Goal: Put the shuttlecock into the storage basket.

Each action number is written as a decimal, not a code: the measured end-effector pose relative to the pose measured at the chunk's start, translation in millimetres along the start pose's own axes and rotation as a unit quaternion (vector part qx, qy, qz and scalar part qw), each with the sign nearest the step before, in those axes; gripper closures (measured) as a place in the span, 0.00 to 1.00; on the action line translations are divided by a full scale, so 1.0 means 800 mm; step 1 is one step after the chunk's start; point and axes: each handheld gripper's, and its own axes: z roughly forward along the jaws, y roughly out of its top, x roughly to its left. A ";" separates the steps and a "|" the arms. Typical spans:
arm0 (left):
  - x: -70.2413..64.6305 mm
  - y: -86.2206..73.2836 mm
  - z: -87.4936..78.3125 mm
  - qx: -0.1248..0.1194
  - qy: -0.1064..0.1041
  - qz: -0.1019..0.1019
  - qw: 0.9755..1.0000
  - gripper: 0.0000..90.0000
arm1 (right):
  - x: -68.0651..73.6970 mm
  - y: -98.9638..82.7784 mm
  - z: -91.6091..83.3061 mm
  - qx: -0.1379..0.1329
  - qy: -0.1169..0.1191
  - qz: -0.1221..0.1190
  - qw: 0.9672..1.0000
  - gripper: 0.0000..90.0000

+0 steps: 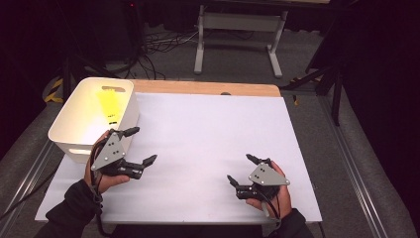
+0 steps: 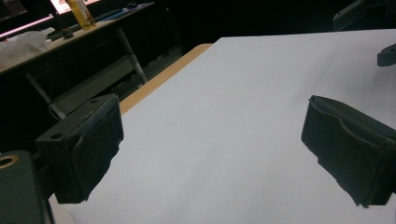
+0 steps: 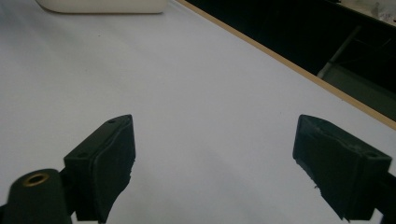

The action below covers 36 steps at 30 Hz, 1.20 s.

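A white bin (image 1: 74,124) stands at the table's left edge with a yellow object (image 1: 109,105) lying inside it. My left gripper (image 1: 141,145) hangs just right of the bin's front corner, open with nothing between its jaws (image 2: 212,154). My right gripper (image 1: 241,169) is near the table's front right, also open and empty (image 3: 215,163). In the right gripper view the bin (image 3: 100,5) shows at the top left. In the left gripper view a tip of the other gripper (image 2: 386,55) shows at the right edge.
A white sheet (image 1: 208,144) covers the table, with a wooden strip (image 1: 208,88) bare along the far edge. Beyond stand a white desk frame (image 1: 237,34) and floor cables (image 1: 153,44). A bottle (image 2: 80,13) sits on a far bench.
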 end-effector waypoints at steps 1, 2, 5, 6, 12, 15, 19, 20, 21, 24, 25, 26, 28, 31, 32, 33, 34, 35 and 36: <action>-0.002 -0.002 0.001 0.000 -0.001 -0.004 1.000 0.07 | 0.000 0.000 0.000 0.001 0.000 -0.001 1.000 0.16; -0.004 -0.005 0.002 0.007 -0.002 0.004 1.000 0.07 | 0.001 0.000 0.000 0.000 0.001 -0.001 1.000 0.16; -0.007 -0.008 0.003 0.007 -0.003 -0.002 1.000 0.07 | 0.001 0.001 0.000 0.000 0.001 -0.002 1.000 0.16; -0.007 -0.010 0.004 0.007 -0.006 -0.002 1.000 0.07 | 0.001 0.001 0.000 0.000 0.001 -0.002 1.000 0.16; -0.015 -0.020 0.007 0.011 -0.013 0.003 1.000 0.07 | 0.003 0.001 0.001 0.002 0.002 -0.006 1.000 0.16; -0.016 -0.024 0.008 0.011 -0.016 0.008 1.000 0.07 | 0.005 0.001 0.002 0.004 0.002 -0.007 1.000 0.16; -0.020 -0.030 0.010 0.015 -0.023 0.006 1.000 0.07 | 0.006 0.000 0.003 0.007 0.002 -0.011 1.000 0.16; -0.022 -0.034 0.011 0.016 -0.023 0.007 1.000 0.07 | 0.007 0.000 0.004 0.007 0.002 -0.012 1.000 0.16; -0.022 -0.035 0.011 0.015 -0.028 0.006 0.999 0.07 | 0.007 0.000 0.004 0.007 0.002 -0.013 1.000 0.16; -0.025 -0.042 0.012 0.021 -0.027 0.005 0.999 0.07 | 0.009 0.000 0.005 0.008 0.004 -0.014 1.000 0.16; -0.025 -0.043 0.012 0.024 -0.026 0.008 0.999 0.07 | 0.009 -0.001 0.005 0.008 0.004 -0.014 1.000 0.16; -0.026 -0.045 0.012 0.026 -0.025 0.006 0.999 0.07 | 0.009 -0.001 0.005 0.008 0.004 -0.015 1.000 0.16; -0.028 -0.050 0.012 0.027 -0.028 0.003 0.999 0.07 | 0.010 -0.001 0.006 0.009 0.004 -0.017 1.000 0.16; -0.030 -0.057 0.010 0.034 -0.028 0.002 0.999 0.07 | 0.012 -0.002 0.008 0.012 0.004 -0.021 1.000 0.15; -0.030 -0.059 0.008 0.035 -0.026 0.006 0.999 0.07 | 0.013 -0.002 0.008 0.012 0.004 -0.023 1.000 0.15; -0.030 -0.062 0.007 0.036 -0.026 0.004 0.999 0.07 | 0.013 -0.003 0.008 0.012 0.005 -0.022 1.000 0.15; -0.031 -0.065 0.006 0.036 -0.027 -0.002 0.999 0.07 | 0.013 -0.003 0.009 0.012 0.006 -0.022 1.000 0.15; -0.032 -0.067 0.006 0.035 -0.029 -0.007 0.999 0.07 | 0.013 -0.003 0.009 0.013 0.006 -0.023 1.000 0.15; -0.032 -0.067 0.006 0.035 -0.029 -0.007 0.999 0.07 | 0.013 -0.003 0.009 0.013 0.006 -0.023 1.000 0.15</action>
